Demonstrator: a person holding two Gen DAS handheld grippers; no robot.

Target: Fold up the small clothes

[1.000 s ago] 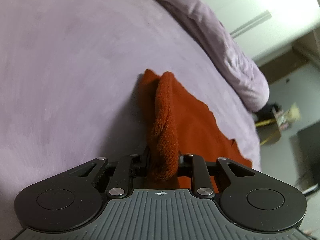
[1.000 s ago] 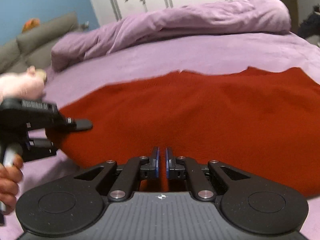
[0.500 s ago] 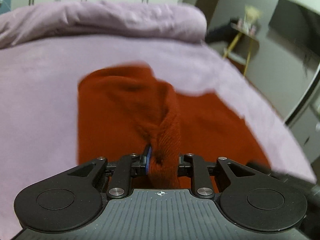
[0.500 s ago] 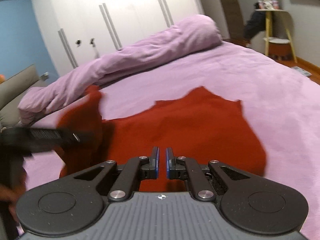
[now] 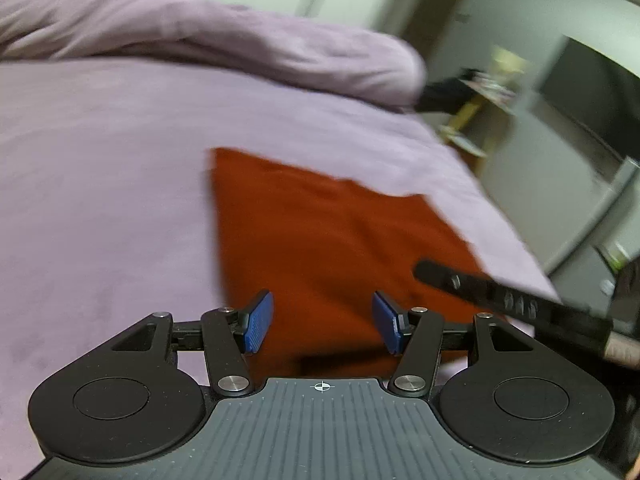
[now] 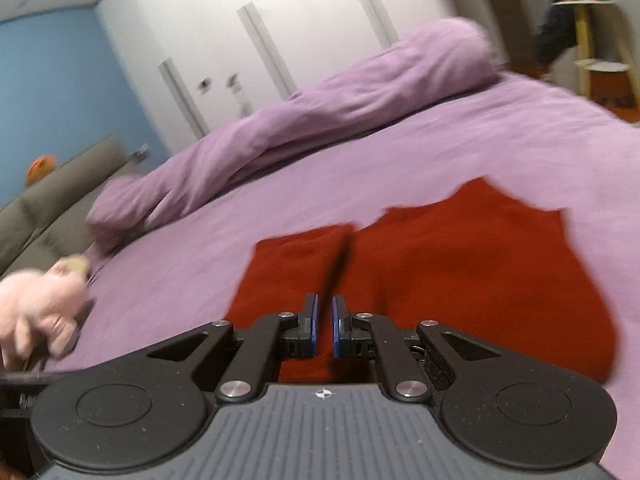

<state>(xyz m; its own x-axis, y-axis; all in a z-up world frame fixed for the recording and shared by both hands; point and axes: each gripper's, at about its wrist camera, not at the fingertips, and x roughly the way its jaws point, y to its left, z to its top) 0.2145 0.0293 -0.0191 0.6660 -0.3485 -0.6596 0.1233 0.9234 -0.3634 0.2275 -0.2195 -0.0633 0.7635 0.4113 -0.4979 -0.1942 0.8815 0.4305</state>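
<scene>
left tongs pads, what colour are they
Blue, ribbed pads, clearest in the left wrist view.

**Garment on the bed, duvet behind it**

The knit garment [image 6: 460,280] lies flat on the bed sheet [image 6: 460,136], one side folded over onto the rest. Behind it, a rolled duvet [image 6: 320,108] runs across the bed. Wardrobe doors [image 6: 280,40] stand beyond the duvet; a shelf stand [image 6: 592,32] stands right of the bed.

Rust-red garment [image 5: 332,236] on a plain lilac bed [image 5: 100,184]; rolled duvet [image 6: 320,112] likewise lilac. Left tool [image 5: 322,322] and right tool [image 6: 324,330]: black, with blue ribbed pads [image 5: 256,322]. Blue wall [image 6: 52,100]; white wardrobe [image 6: 304,24].
</scene>
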